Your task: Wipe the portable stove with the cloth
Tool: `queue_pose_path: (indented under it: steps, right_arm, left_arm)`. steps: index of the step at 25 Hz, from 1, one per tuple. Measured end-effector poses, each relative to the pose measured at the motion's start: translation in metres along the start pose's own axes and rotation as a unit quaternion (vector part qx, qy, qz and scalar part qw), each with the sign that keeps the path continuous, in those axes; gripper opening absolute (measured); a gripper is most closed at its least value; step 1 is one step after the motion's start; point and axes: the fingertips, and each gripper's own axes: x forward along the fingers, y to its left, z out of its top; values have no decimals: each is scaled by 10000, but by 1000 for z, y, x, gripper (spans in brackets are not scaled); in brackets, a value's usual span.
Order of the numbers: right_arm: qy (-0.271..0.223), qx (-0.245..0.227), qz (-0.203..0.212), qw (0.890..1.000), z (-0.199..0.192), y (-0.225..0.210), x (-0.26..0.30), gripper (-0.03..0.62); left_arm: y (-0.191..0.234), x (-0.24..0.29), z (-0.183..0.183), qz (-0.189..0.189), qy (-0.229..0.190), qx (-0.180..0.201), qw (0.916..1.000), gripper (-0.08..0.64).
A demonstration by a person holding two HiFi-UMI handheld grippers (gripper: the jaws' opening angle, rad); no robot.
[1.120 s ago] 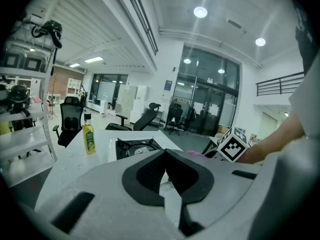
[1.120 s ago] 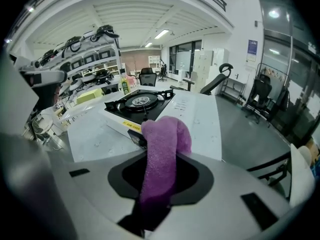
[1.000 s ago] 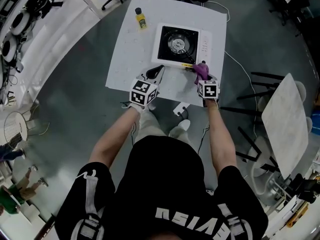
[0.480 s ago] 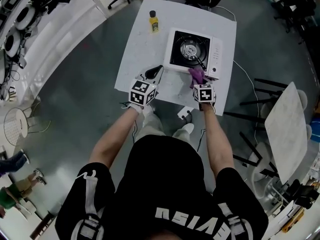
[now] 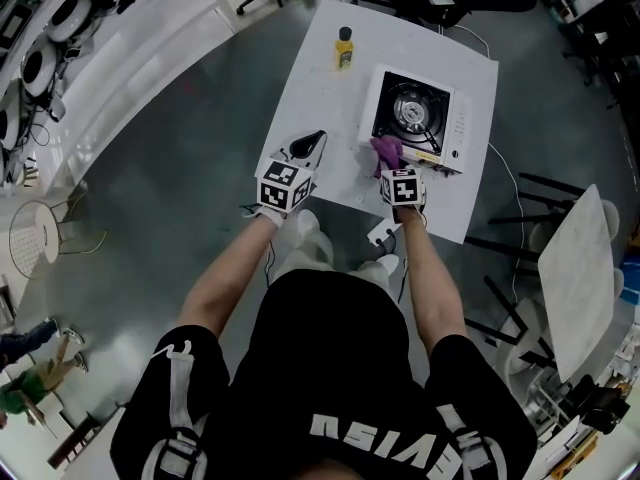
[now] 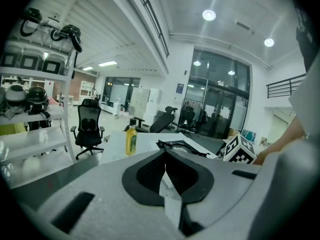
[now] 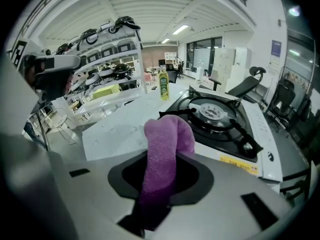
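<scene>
Purple cloth [image 7: 167, 134] clamped in right gripper [image 7: 161, 181], end poking past jaws, by stove [image 7: 220, 116] near-left corner, left gripper [image 6: 166, 176] closed, empty

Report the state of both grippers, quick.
Left gripper: shut, nothing between its jaws.
Right gripper: shut on the purple fuzzy cloth.

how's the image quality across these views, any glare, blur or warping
Head view: strong wide-angle warp, lines bend toward the edges, and the white table is evenly lit. Left gripper view: the ceiling lights flare bright, with a dark ring around the frame. Right gripper view: the purple cloth is slightly soft up close, the portable stove is sharp, and the same dark ring shows.
</scene>
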Motion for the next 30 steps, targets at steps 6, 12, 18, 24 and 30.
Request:
queue_pose_path:
  steps: [6,12,18,24,30]
  right_arm:
    - [5,-97,76,9999,18,35,15,98]
    - [-100,-24,85,9999,33,63,16,98]
    - [-141,75,84,9998,41,80,21,98]
    - [-194,342,-32,9992,55,84,34,98]
    - [-198,749,-327,9965,78,73,46,98]
  left_arm:
    - [34,-25,-1,124,-36,-54,9999,9]
    - [56,-37,-2,120,-72,-120,9998,9]
    - [61,-39,1,105,-145,-125,9998,9]
    - [71,-41,2,140,-133,-96,9998,9]
    - [86,-31,5,124,-81,-96,9998,9]
